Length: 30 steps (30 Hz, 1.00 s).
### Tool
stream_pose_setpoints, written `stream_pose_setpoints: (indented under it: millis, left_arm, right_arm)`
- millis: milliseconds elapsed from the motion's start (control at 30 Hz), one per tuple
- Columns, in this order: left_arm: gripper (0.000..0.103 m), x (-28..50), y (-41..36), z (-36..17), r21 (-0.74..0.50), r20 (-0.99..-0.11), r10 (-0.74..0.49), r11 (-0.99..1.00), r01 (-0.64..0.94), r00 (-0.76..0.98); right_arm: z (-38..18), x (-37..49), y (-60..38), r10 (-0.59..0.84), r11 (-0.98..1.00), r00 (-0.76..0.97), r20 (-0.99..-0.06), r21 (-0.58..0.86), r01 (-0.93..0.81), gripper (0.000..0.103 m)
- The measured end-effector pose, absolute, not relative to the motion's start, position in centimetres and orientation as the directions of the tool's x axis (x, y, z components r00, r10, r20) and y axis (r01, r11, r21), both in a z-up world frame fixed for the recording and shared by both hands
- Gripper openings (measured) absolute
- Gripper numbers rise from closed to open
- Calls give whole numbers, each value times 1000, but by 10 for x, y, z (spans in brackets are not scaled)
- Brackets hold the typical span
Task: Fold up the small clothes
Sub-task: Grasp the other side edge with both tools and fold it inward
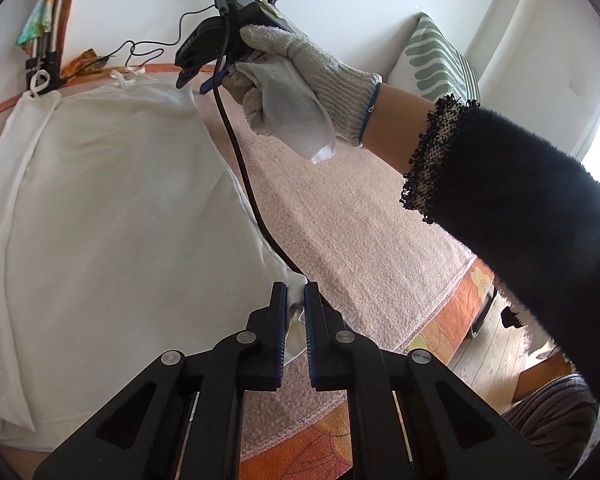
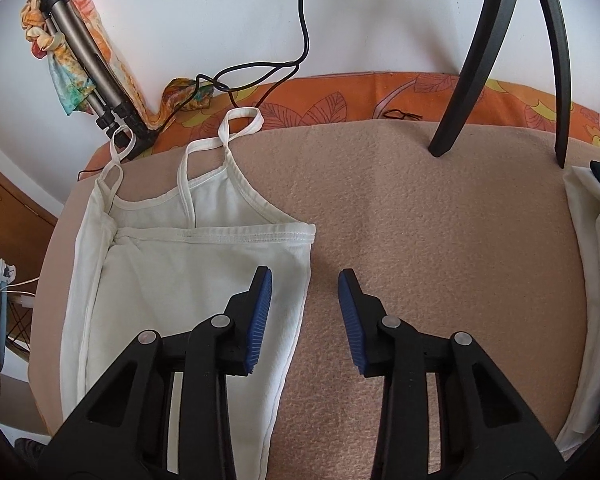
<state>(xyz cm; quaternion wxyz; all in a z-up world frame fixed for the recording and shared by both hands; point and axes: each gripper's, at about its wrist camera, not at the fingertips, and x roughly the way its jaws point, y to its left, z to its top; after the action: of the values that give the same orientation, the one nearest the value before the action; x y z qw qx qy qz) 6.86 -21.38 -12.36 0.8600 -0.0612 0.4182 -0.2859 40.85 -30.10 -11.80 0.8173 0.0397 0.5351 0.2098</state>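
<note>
A white camisole (image 2: 188, 280) with thin straps lies on the pink blanket (image 2: 440, 240), folded lengthwise, straps toward the wall. It also shows in the left wrist view (image 1: 112, 208). My left gripper (image 1: 296, 296) is shut on the camisole's lower right corner, white fabric pinched between its blue pads. My right gripper (image 2: 305, 280) is open and empty, hovering over the camisole's right edge; its left finger (image 2: 260, 300) is above the cloth, its right finger (image 2: 350, 304) above the bare blanket. In the left wrist view the right gripper (image 1: 204, 60) is held by a gloved hand (image 1: 300, 84).
Two black tripod legs (image 2: 480, 60) stand on the blanket at the back right. A stack of folded clothes (image 2: 592, 280) lies at the right edge. A black cable (image 1: 244, 184) hangs across the camisole's edge. A folded tripod wrapped in a floral scarf (image 2: 76, 60) leans on the wall.
</note>
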Motion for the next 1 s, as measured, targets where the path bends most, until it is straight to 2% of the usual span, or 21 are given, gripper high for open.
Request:
stream_pose_setpoints:
  millis: [100,167,233,700,1000]
  left_arm:
    - [7,67,-210,-124,-358,-679,-549,827,433,488]
    - [7,67,-206,-123,-365,-674,-550,829,424,494]
    - [7,66,-201,-121,-372,-666,-550,830,415,504]
    - [6,52,-148,-110,-424,-613,-524,850,312,592]
    - [6,42,-108,-108,-451,-600,-483,863,229,638]
  right_arm:
    - [-119,411,-296,383,910,333,-862,289,-298,22]
    - [-120,413,-292,373,915,333,-866,283,-288,9]
    - [-119,413,-290,359,921,343,-868,270,-281,7]
    - [-66,397,-231,208,946,425,-881,71,-315,5]
    - [-56,389,-175,166,938,439,-883,5,-346,5]
